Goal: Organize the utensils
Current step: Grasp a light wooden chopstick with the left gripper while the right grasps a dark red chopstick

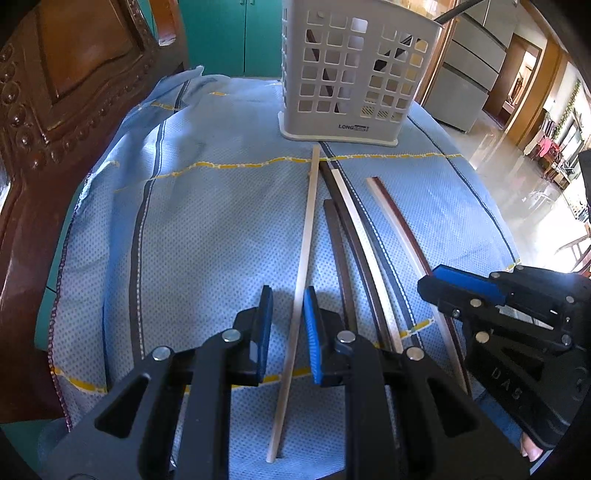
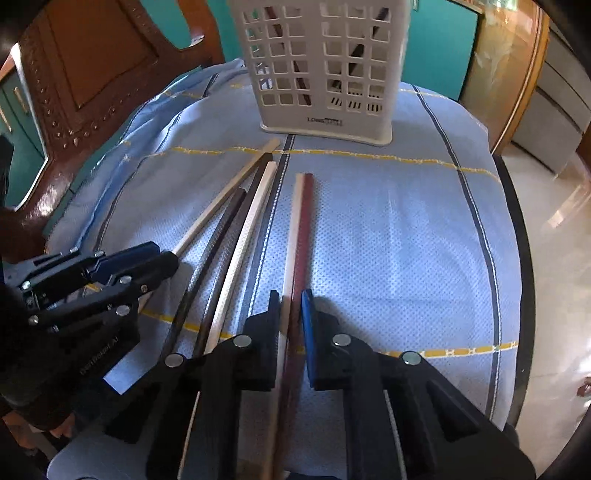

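Several chopsticks lie lengthwise on a blue cloth. My left gripper is open, its blue pads astride a pale wooden chopstick without touching it. Dark chopsticks and another pale one lie just right of it. My right gripper has its jaws close around a pale and dark red chopstick pair; contact is unclear. The right gripper also shows in the left wrist view, the left gripper in the right wrist view. A white slotted utensil holder stands upright at the far end, chopsticks inside.
A carved brown wooden chair back rises at the left of the cloth. The table edge drops off at the right to a shiny floor. Teal cabinets stand behind the holder.
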Available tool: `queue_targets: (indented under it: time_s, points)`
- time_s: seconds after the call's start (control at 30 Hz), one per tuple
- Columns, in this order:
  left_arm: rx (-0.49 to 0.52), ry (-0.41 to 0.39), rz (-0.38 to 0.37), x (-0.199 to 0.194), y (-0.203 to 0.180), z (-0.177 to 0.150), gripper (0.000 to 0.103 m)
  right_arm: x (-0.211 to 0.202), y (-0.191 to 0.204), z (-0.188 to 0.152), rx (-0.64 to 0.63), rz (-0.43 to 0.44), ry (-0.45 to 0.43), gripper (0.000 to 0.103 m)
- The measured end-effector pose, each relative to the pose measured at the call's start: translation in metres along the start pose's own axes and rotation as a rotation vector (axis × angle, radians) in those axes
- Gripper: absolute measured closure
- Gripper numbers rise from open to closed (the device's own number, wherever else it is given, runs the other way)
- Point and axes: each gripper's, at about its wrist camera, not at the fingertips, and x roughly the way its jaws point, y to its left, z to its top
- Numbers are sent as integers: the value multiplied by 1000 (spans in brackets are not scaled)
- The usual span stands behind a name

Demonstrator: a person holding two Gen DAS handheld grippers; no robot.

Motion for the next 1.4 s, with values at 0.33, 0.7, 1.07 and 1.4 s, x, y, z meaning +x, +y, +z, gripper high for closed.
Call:
queue_targets:
  time_s: [0.33,0.7,1.07,1.4]
  points:
    - [-12,-2,-8,-1,0,-1,84,-25,-35,0,154,70,-90,89]
    - [-15,-6,-8,-1,0,-2,84,-12,-43,2,145,36,-48,88]
    - [29,54,19,17,-10,30,82,9,-22,18,30,-69,-17,88]
    - [58,78,31,47,-18,79,76,22,-26,38,-10,-99,-29,86]
